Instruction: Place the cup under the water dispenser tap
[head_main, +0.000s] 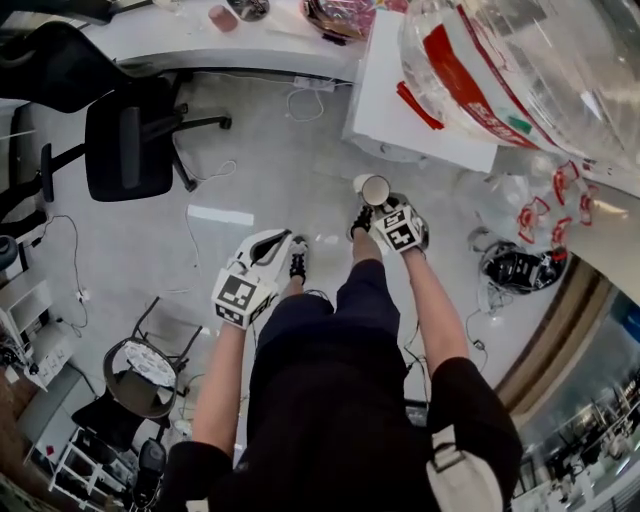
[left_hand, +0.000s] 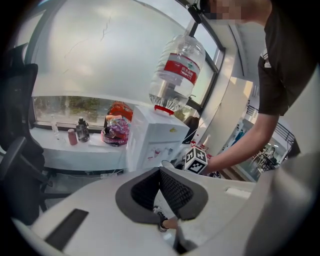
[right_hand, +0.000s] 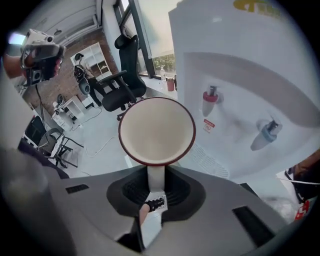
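Right gripper (right_hand: 156, 187): my jaws are clamped on what appears to be the handle of the red-rimmed cup (right_hand: 157, 130). The cup is empty and held in the air, its mouth turned towards my camera. Left gripper (left_hand: 160, 172): jaws together, on nothing.

Beyond the cup, to its right, lies the drip grille (right_hand: 212, 161) of the water dispenser (right_hand: 250, 60). Above it are the red tap (right_hand: 210, 100) and, farther right, the blue tap (right_hand: 265, 134). The cup is not yet under either.

Risks, in my judgement:
- The narrow handle grip may let the cup swing.
- The rim may strike a tap on entry.
- A landing on the grille's edge would tip it.
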